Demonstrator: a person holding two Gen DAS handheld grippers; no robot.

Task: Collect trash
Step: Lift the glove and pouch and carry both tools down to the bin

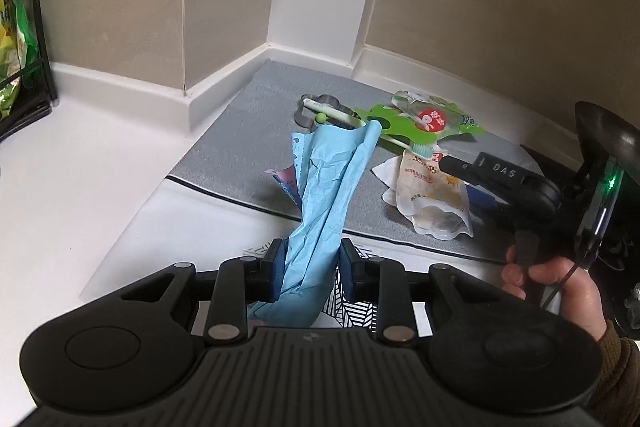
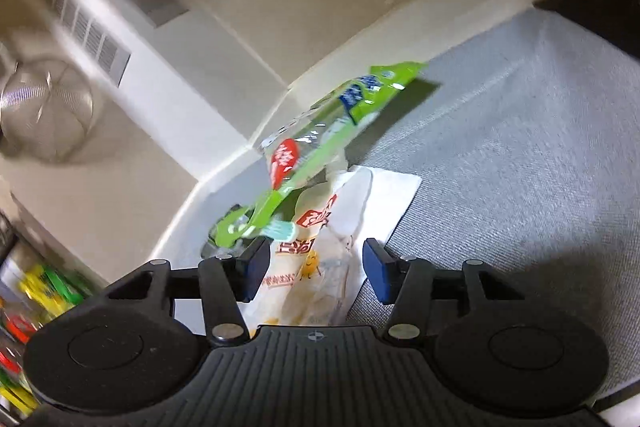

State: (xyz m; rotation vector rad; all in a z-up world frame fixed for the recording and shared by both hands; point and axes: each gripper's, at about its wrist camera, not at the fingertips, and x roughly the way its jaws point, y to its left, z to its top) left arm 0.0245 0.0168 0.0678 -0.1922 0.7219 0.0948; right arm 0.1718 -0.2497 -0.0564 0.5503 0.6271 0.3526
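We count one blue plastic bag, one white pouch, one green wrapper, one toothbrush, one white sheet and one metal cutter. The left gripper is clenched on the blue plastic bag, which is creased and stretches from the jaws toward the grey mat. The right gripper is released; its jaws stand apart with the white pouch between them, neither pad pressing it. The white pouch is crumpled, with red and yellow print, and lies on the grey mat toward the worktop's back corner. The green wrapper lies just behind it, overlapping the toothbrush.
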